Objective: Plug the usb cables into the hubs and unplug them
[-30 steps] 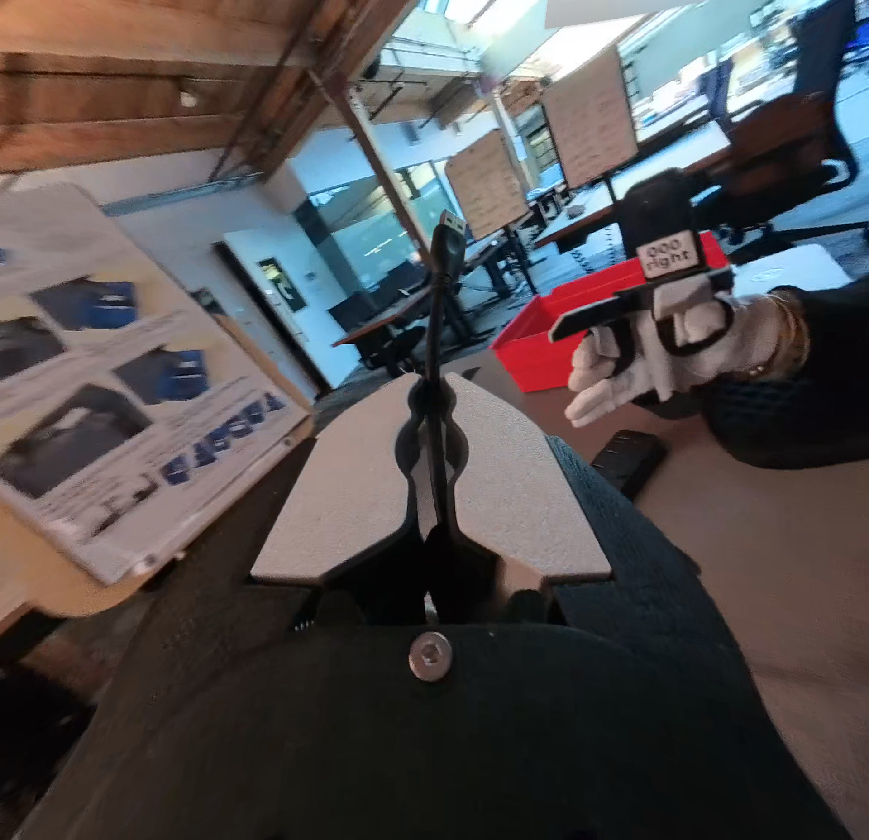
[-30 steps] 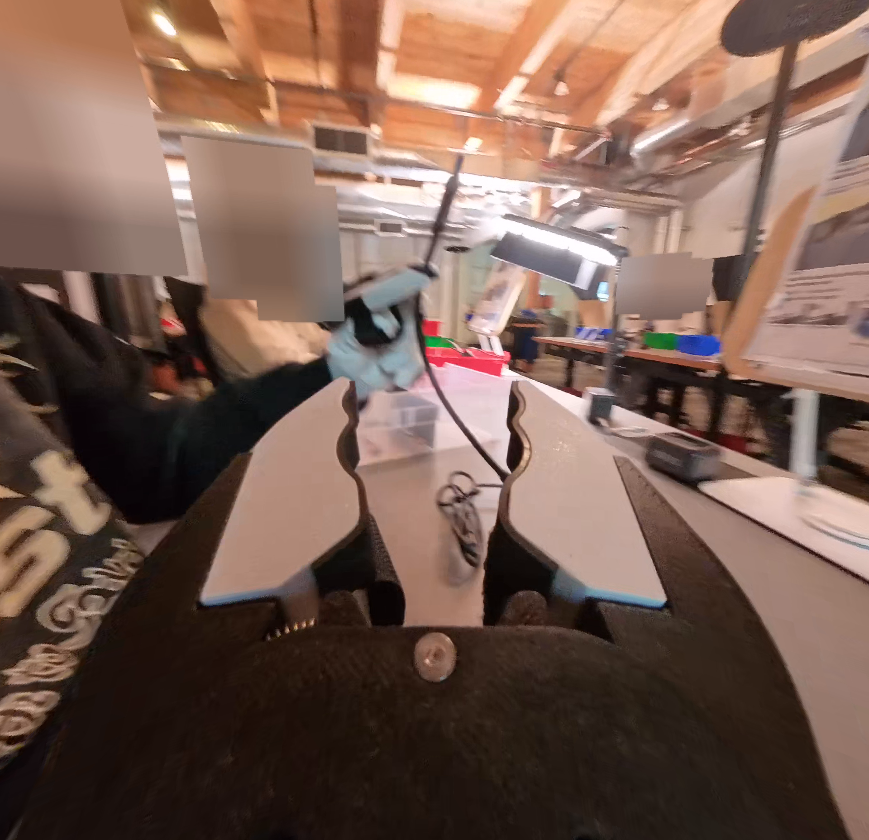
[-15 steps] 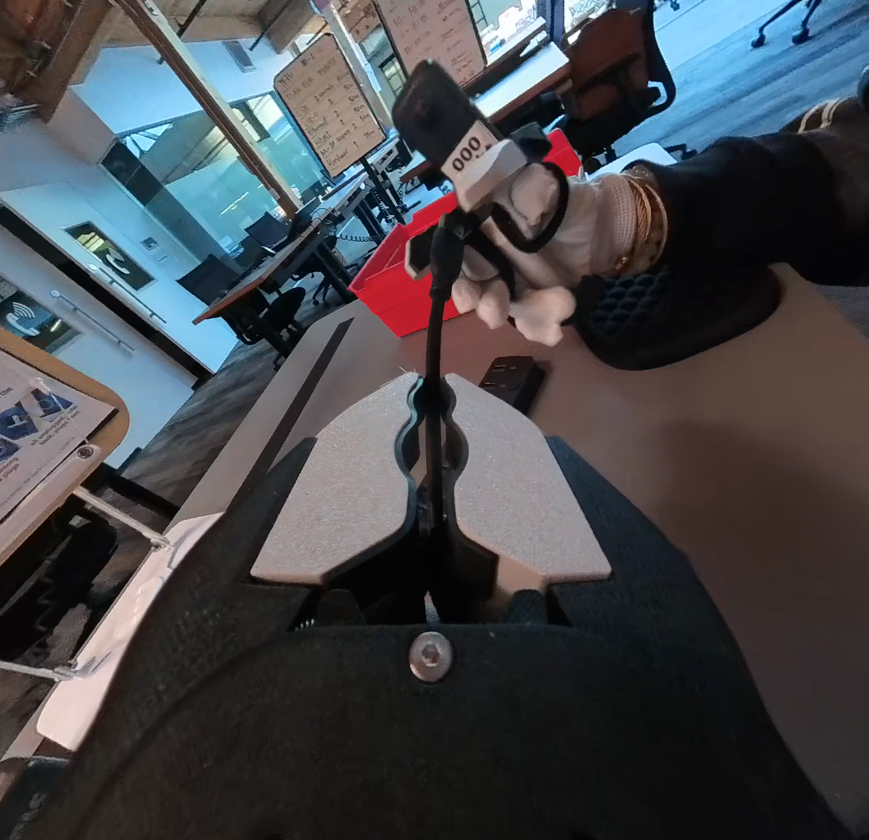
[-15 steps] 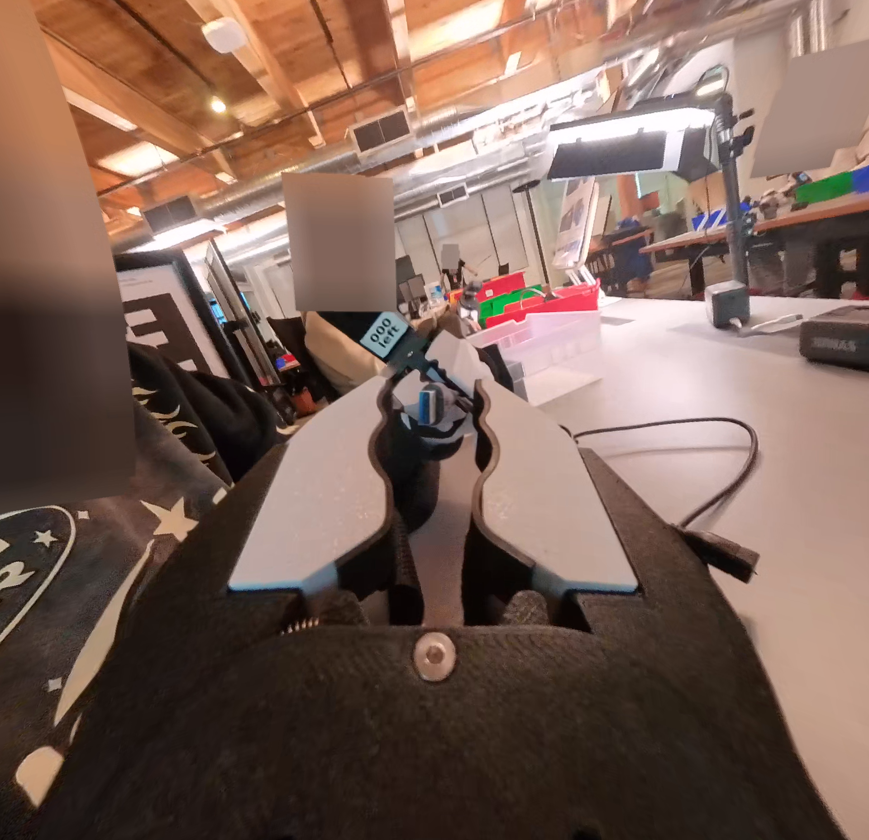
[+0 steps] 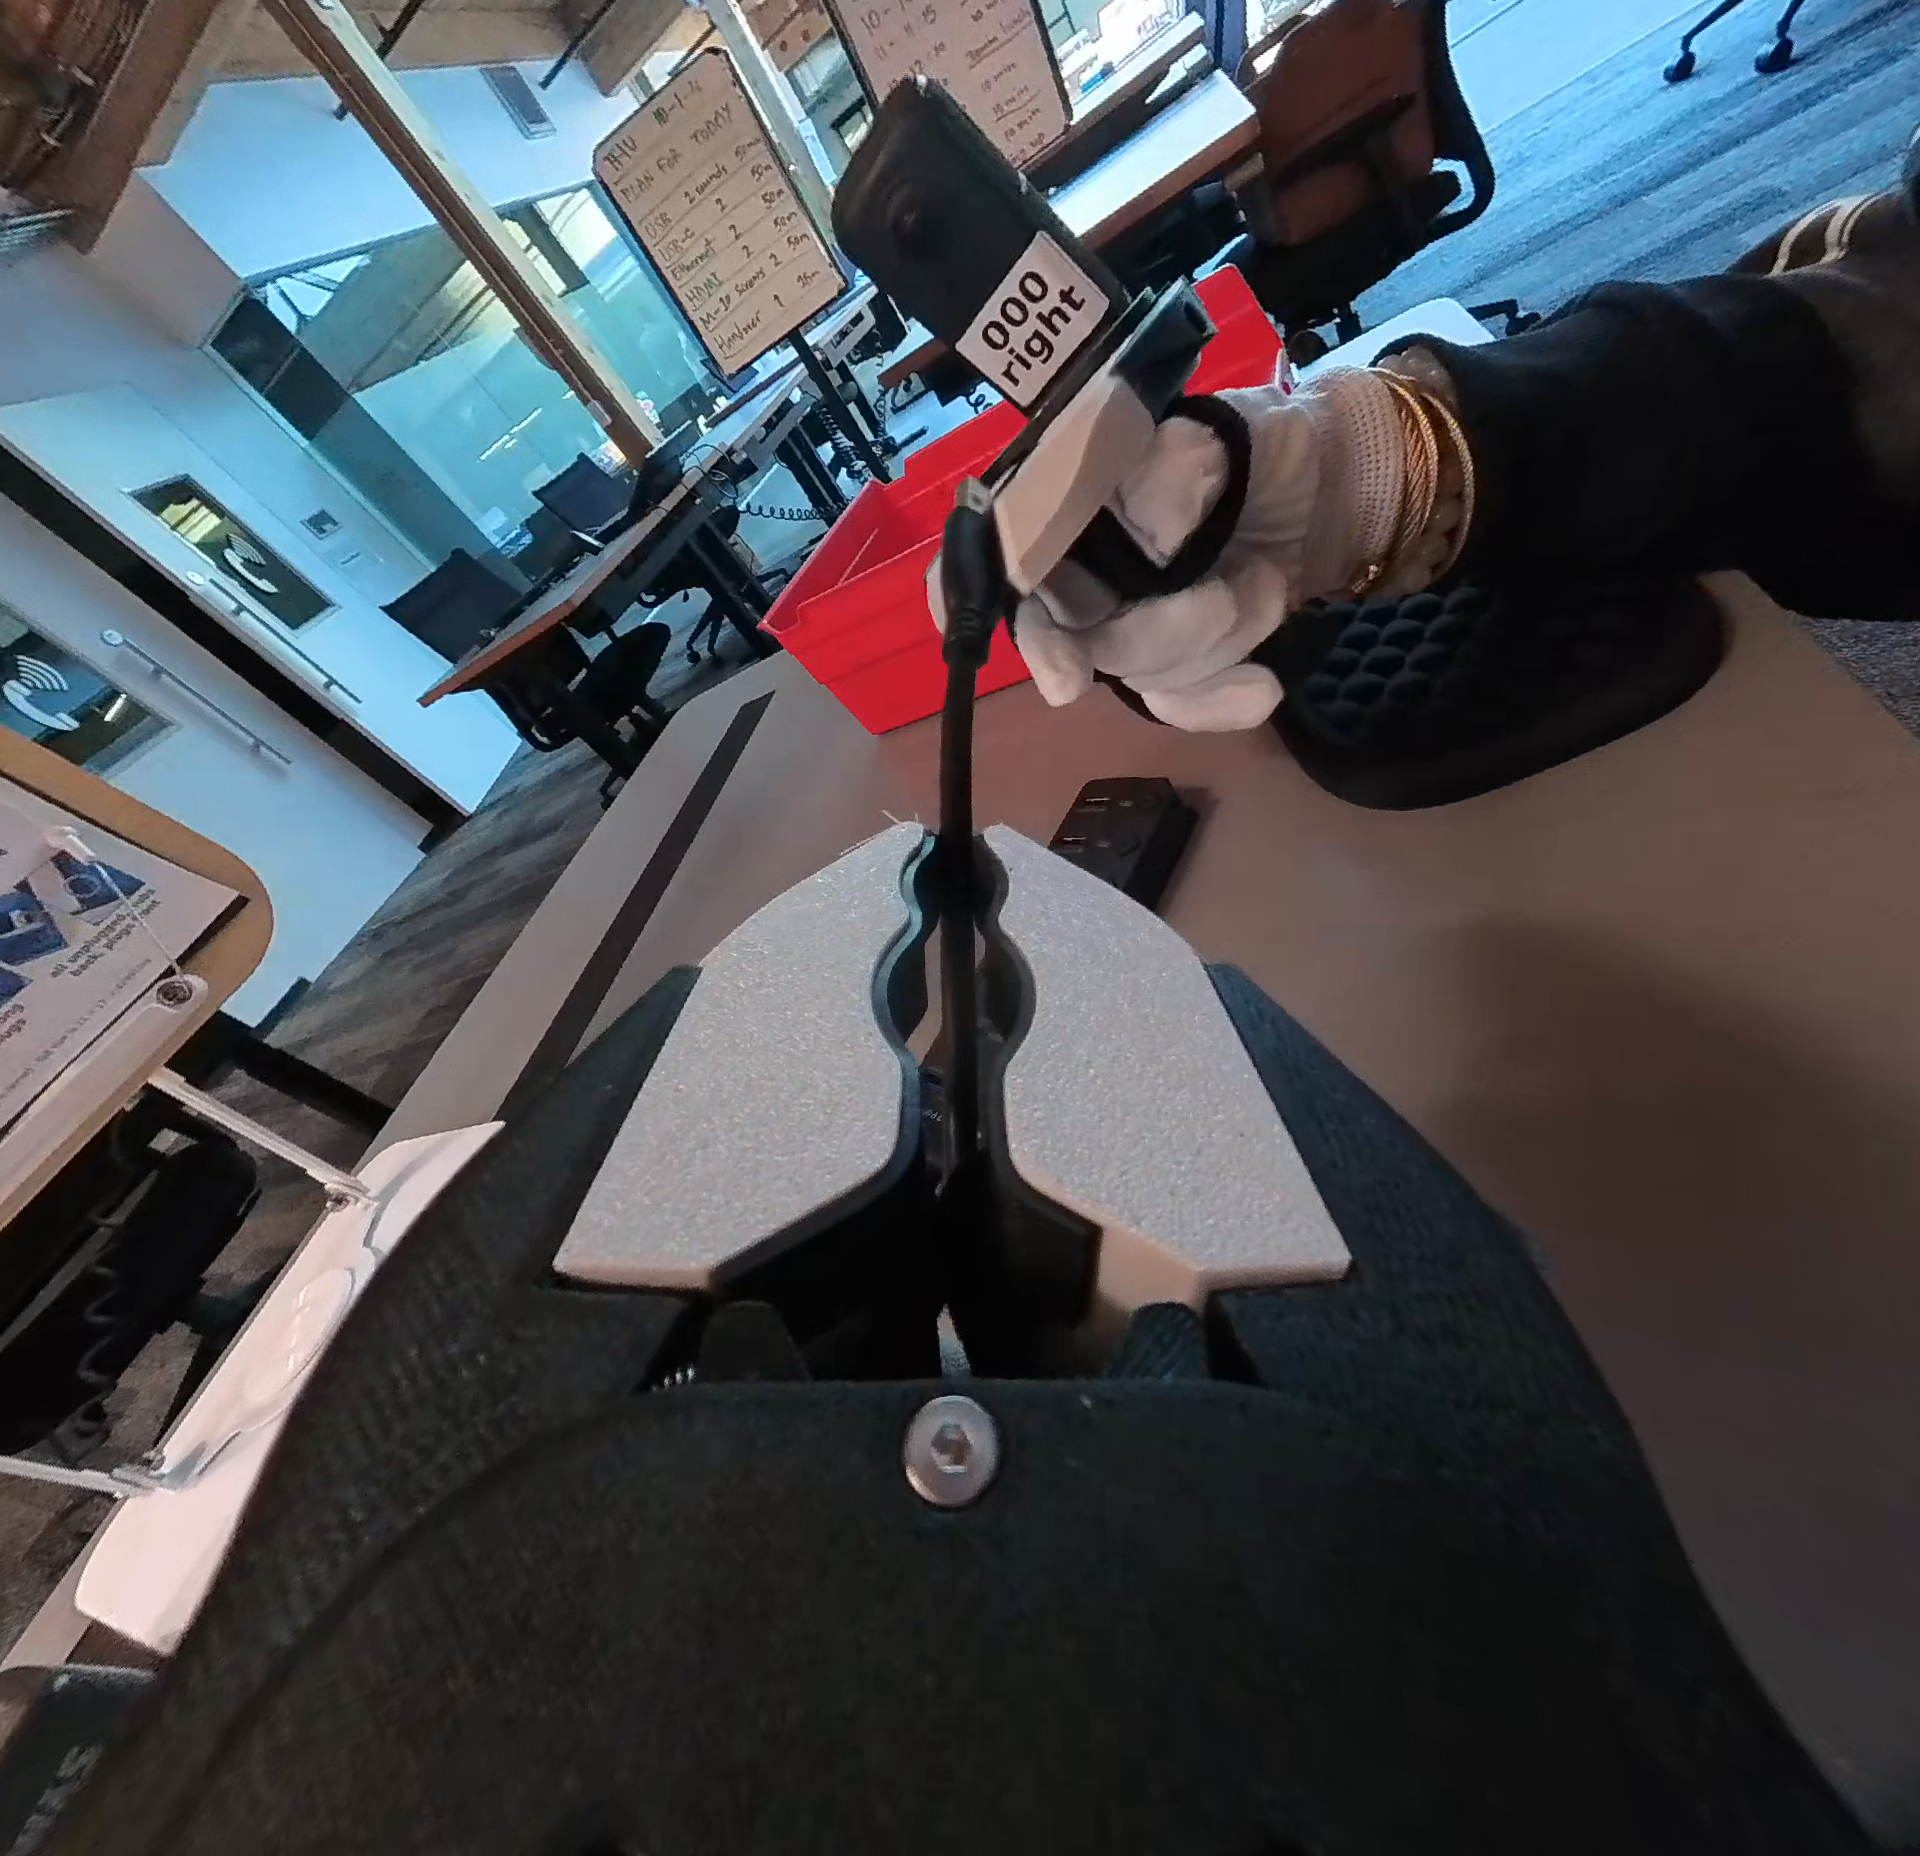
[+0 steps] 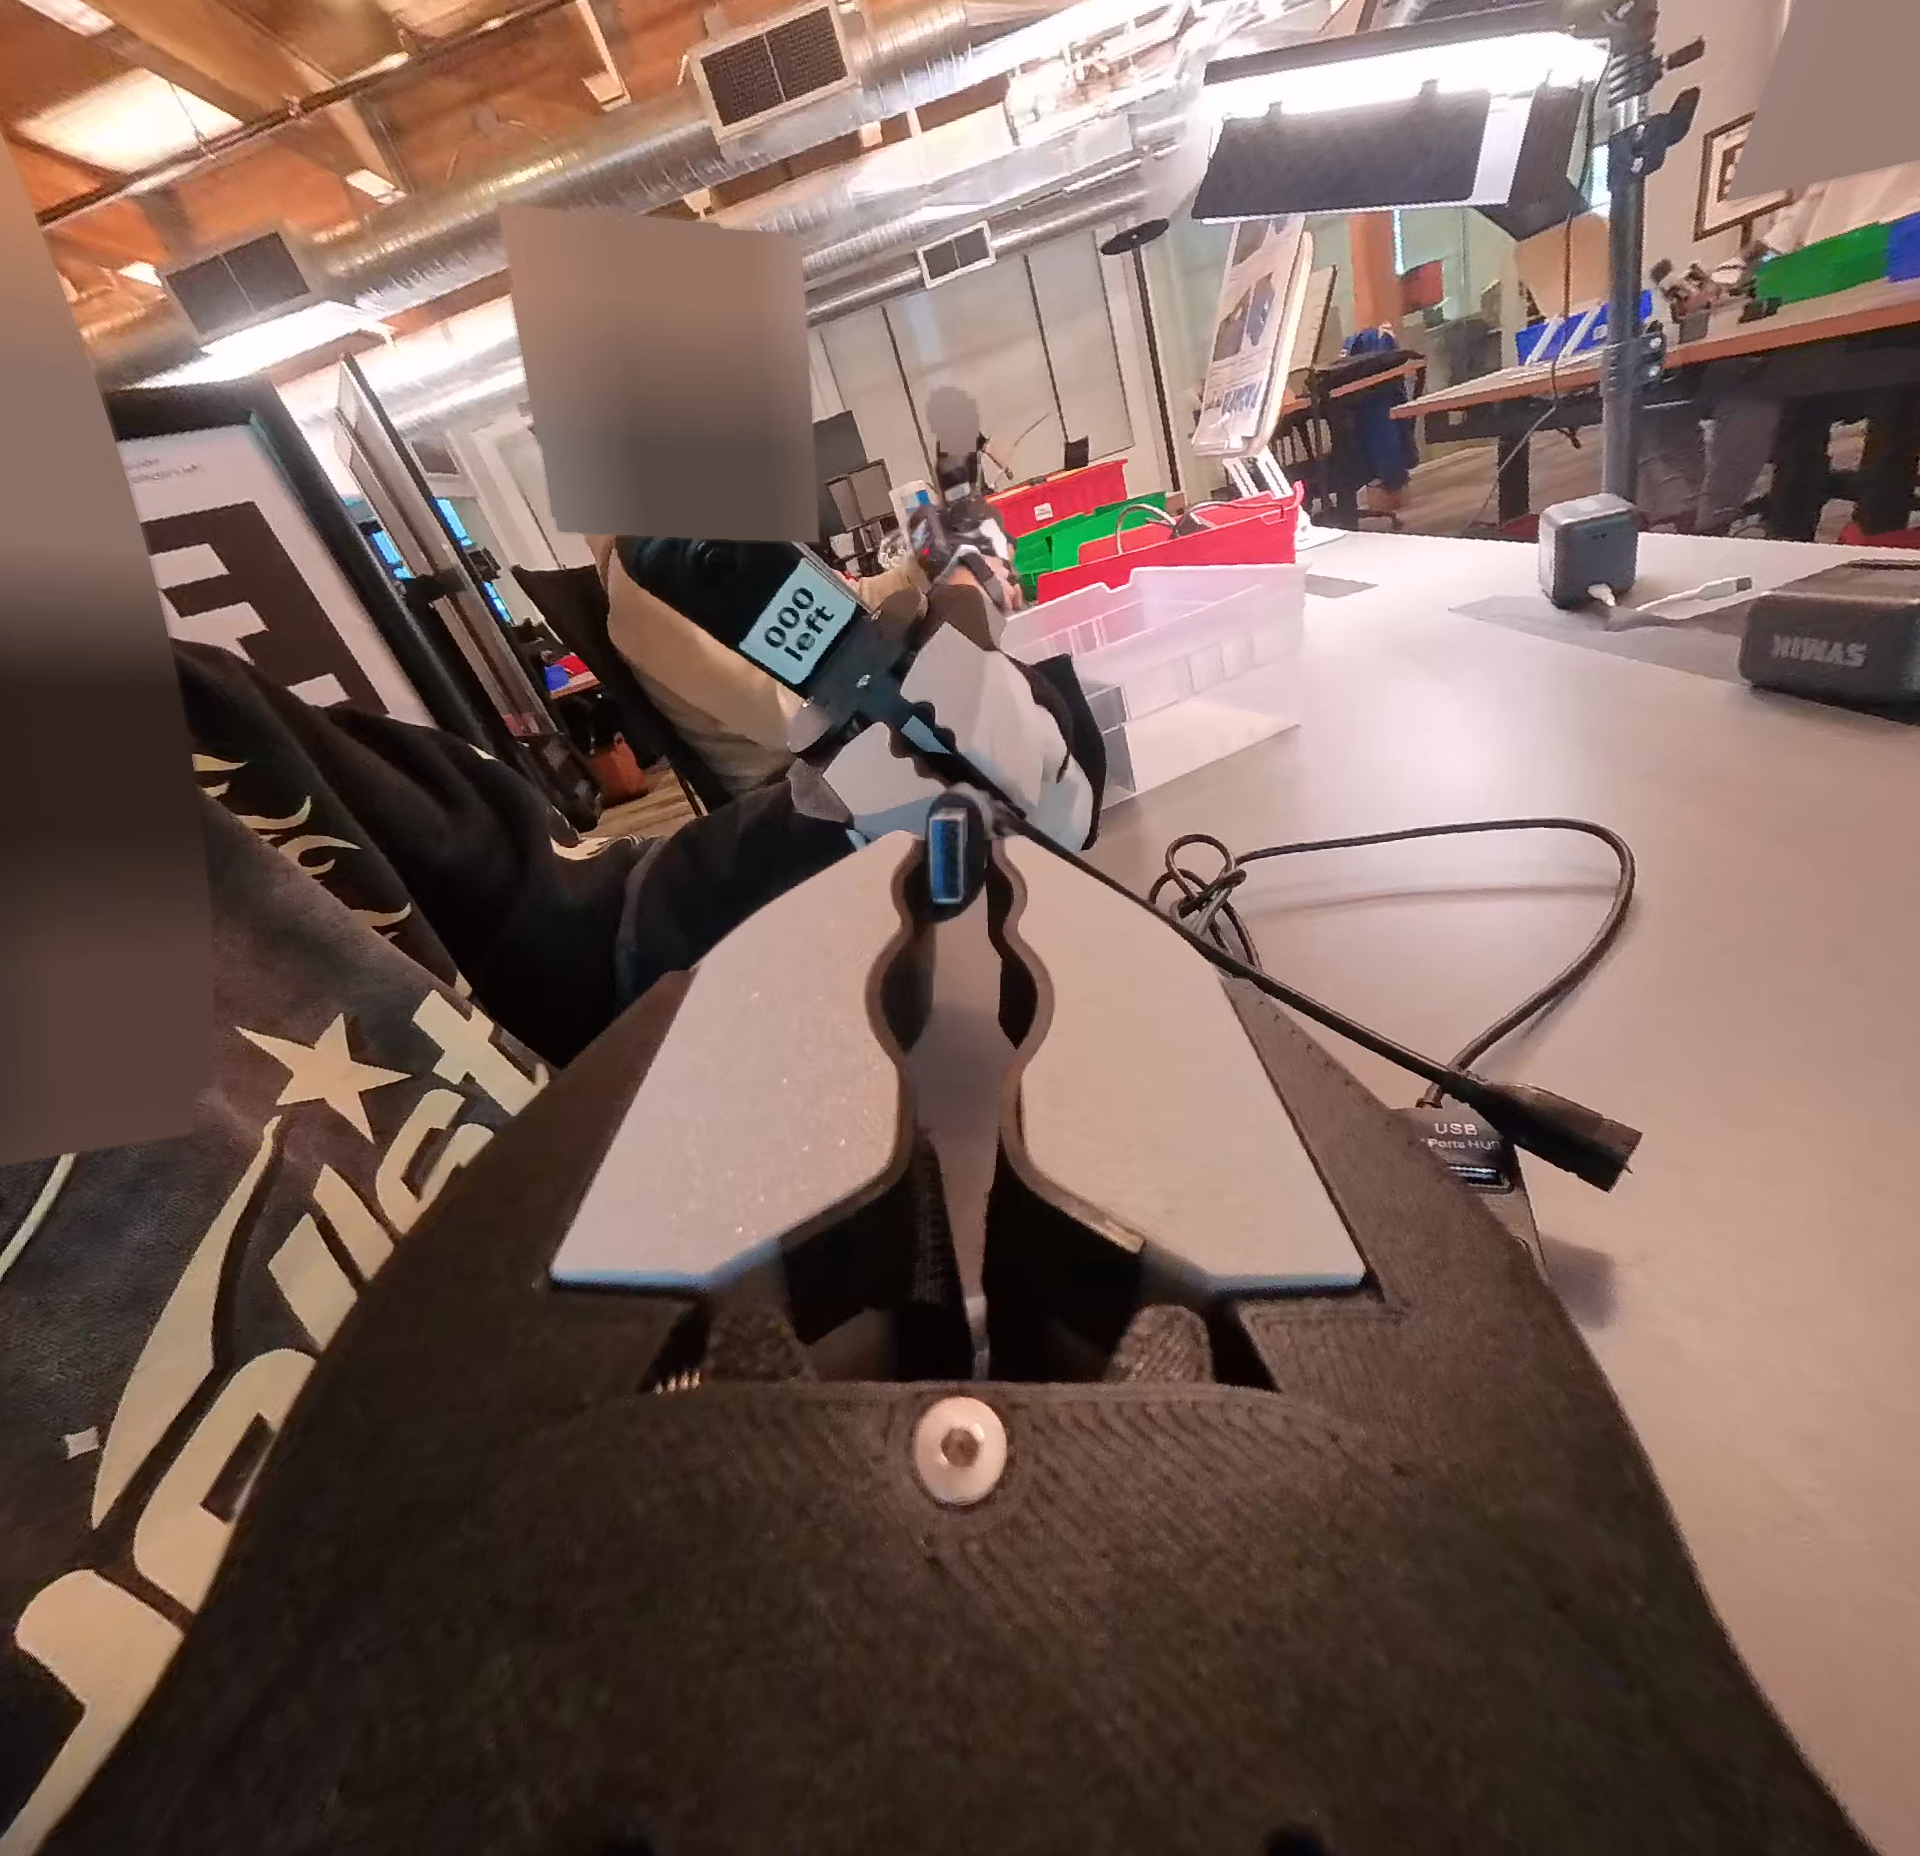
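Observation:
My left gripper (image 5: 951,850) is shut on a black USB cable (image 5: 951,726), which rises from its fingertips to a USB plug (image 5: 966,549). My right gripper (image 5: 1016,559), held by a white-gloved hand, meets that plug from above. In the right wrist view my right gripper (image 6: 951,850) is closed on the blue-tongued plug (image 6: 951,861) at its tip notch. The left gripper (image 6: 899,715) is just behind it. A black hub (image 5: 1127,835) lies on the grey table (image 5: 1507,975). In the right wrist view the hub (image 6: 1470,1157) is partly hidden behind my gripper body.
A red bin (image 5: 883,611) stands at the table's far end. A dark cushion (image 5: 1507,684) lies under the right arm. A loose cable loop (image 6: 1558,840), a clear organiser (image 6: 1174,643), a grey charger (image 6: 1584,549) and a black box (image 6: 1829,643) are on the table (image 6: 1558,746). The gap from one gripper's tips to the other's is roughly 5 cm. Both grippers' tips are roughly 15 cm from the black hub (image 5: 1127,835).
My left gripper tilted down from the ceiling toward the table, still holding the cable. My right gripper moved onto the plug, and its fingers went from wide open to closed on it.

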`<state>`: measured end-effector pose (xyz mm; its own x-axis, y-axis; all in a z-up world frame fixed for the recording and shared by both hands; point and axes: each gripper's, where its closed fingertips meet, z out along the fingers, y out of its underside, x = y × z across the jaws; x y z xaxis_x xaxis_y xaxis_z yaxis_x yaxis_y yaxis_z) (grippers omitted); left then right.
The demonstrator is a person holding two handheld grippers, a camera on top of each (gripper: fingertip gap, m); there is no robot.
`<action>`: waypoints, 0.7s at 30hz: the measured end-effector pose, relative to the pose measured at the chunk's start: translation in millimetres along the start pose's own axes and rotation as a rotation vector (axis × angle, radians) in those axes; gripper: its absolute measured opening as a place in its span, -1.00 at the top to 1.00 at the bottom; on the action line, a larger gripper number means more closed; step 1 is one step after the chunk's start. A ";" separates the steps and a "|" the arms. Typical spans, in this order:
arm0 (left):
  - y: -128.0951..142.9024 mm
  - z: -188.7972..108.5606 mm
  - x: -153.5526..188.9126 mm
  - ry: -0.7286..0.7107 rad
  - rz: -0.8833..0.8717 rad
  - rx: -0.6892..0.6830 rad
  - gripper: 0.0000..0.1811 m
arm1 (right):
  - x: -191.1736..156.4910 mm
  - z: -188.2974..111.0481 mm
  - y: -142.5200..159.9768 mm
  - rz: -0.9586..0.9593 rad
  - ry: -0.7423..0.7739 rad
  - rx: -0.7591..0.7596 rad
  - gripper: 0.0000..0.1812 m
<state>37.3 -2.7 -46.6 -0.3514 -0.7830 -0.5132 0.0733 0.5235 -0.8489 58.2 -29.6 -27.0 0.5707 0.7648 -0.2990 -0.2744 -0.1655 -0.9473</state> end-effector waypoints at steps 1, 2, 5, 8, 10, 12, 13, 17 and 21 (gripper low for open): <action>0.2 -0.6 -0.3 -0.001 0.000 0.001 0.95 | -1.4 -0.3 -1.2 0.003 -0.010 0.008 0.87; 0.2 -0.9 -0.9 -0.002 -0.003 0.003 0.95 | -2.0 -0.7 -2.1 0.001 -0.013 0.013 0.86; 1.2 -0.8 -0.5 0.002 -0.007 0.003 0.95 | -2.1 -2.1 -5.1 -0.025 -0.002 0.029 0.87; 2.1 -0.5 -0.3 -0.001 -0.001 0.002 0.95 | -2.4 -2.8 -5.8 -0.032 -0.001 0.031 0.88; 3.1 -0.1 -1.6 -0.012 0.000 0.001 0.95 | 0.5 -3.3 -5.3 -0.102 0.047 0.015 0.90; 3.1 0.4 -5.1 -0.044 0.003 0.018 0.94 | -0.6 -2.6 -6.1 -0.234 0.097 0.002 0.90; 2.5 0.5 -7.3 -0.067 0.010 0.028 0.92 | -0.8 -1.7 -6.8 -0.291 0.125 -0.003 0.90; -3.5 3.5 -9.4 -0.161 0.123 0.039 0.74 | 5.2 5.3 0.5 -0.560 0.278 -0.093 0.90; -12.4 7.5 -3.5 -0.234 0.249 0.045 0.74 | 10.4 4.9 -2.0 -0.724 0.385 -0.109 0.90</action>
<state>44.6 -9.0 -35.2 -0.0940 -0.6918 -0.7159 0.1731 0.6968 -0.6961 60.9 -18.2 -27.6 0.8080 0.4417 0.3900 0.3286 0.2115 -0.9205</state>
